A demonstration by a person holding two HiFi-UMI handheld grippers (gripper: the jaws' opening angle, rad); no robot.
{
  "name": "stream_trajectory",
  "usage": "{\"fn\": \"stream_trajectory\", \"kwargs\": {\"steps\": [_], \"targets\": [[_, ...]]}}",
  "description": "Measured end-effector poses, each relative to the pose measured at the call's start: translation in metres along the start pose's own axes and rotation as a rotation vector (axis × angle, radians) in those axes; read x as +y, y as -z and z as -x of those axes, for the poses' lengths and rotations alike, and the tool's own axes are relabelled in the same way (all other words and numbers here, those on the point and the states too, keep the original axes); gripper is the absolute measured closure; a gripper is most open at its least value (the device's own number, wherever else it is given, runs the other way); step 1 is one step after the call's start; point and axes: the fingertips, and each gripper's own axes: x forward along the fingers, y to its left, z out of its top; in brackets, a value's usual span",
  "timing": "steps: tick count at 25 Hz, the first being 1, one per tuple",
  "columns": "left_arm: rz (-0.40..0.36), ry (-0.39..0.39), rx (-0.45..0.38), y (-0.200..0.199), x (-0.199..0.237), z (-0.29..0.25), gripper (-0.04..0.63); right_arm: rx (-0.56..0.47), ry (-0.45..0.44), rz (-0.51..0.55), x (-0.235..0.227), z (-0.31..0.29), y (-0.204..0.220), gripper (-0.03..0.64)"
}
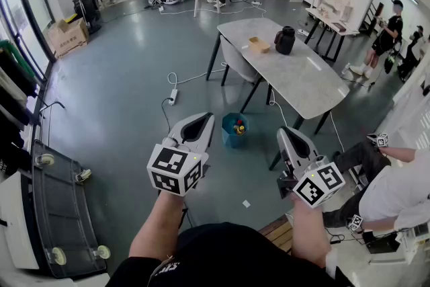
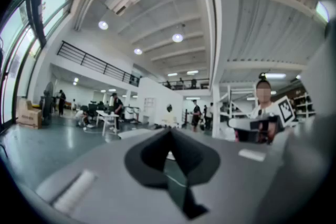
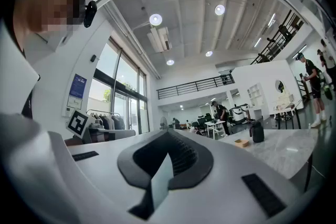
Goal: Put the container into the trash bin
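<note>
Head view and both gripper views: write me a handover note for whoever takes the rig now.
Left gripper: shut, empty.
Right gripper: shut, empty.
Container: small tan box on the grey table, beside a black jug.
Trash bin: blue, on the floor beside the table, some items already inside.
Done: nothing yet.
Left: walk up, grasp the container, drop it in the bin.

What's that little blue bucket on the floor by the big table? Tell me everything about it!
That is the trash bin, a small teal-blue tub that looks like plastic, open at the top with no lid. It stands upright on the grey floor, just beside the long pale table and near a grey chair. Some small things lie inside, yellow and red among them, too tiny to name. Nothing but the floor seems to touch it.
</note>
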Motion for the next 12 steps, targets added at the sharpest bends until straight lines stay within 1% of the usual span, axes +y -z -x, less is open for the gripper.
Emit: {"fn": "stream_trajectory", "kwargs": {"steps": [5,9,11,12], "targets": [[0.047,-0.072,0.055,0.024,0.021,0.002,0.586,0.032,0.051,-0.034,-0.024,0.008,0.021,0.626],[0.069,-0.097,0.075,0.034,0.035,0.007,0.586,0.082,0.053,-0.007,-0.027,0.015,0.035,0.626],[0.076,-0.114,0.071,0.035,0.042,0.017,0.586,0.107,0.088,-0.014,-0.034,0.025,0.042,0.626],[0.084,-0.129,0.071,0.037,0.046,0.025,0.586,0.107,0.116,-0.034,-0.041,0.028,0.043,0.626]]}}
